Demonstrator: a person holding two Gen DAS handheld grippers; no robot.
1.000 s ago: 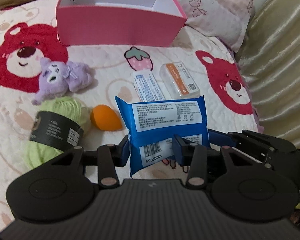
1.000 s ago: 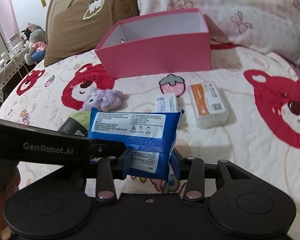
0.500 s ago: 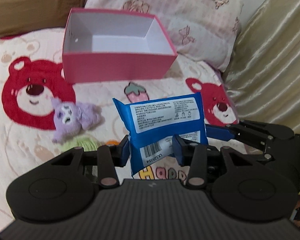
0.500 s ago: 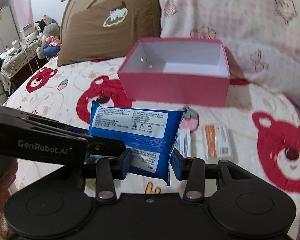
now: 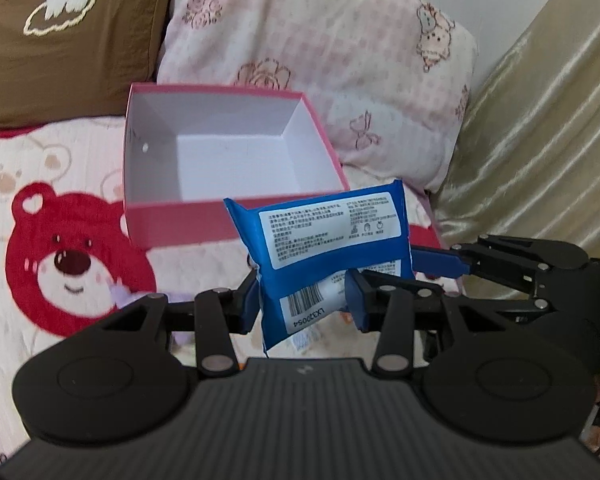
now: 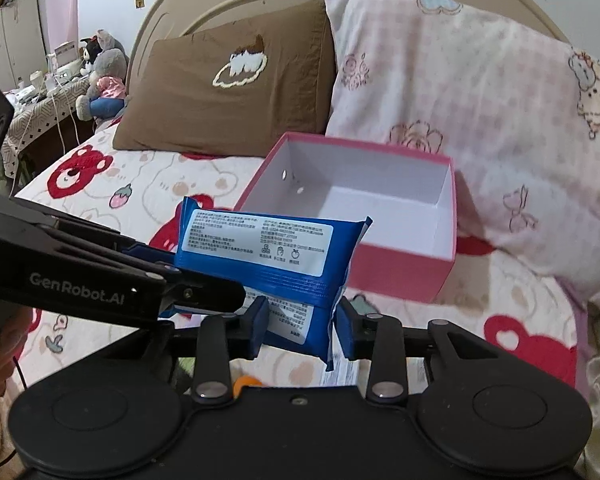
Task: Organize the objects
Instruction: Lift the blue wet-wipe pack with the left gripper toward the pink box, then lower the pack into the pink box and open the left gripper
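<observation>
Both grippers hold one blue wipes packet (image 5: 324,240), which also shows in the right wrist view (image 6: 268,252). My left gripper (image 5: 306,306) is shut on its lower end, and my right gripper (image 6: 302,326) is shut on it from the other side. The packet is lifted above the bed, in front of the open pink box (image 5: 220,152), whose white inside is empty; the box also shows in the right wrist view (image 6: 400,256). The other gripper's black arm crosses each view at the side.
A brown pillow (image 6: 228,88) and a pink patterned pillow (image 6: 480,120) lean behind the box. A gold curtain (image 5: 540,140) hangs at the right. A purple plush (image 5: 124,296) peeks out below the left gripper. An orange sponge (image 6: 246,382) is mostly hidden.
Both grippers have risen and moved toward the pink box with the packet. The items on the bedspread have dropped out of view beneath them.
</observation>
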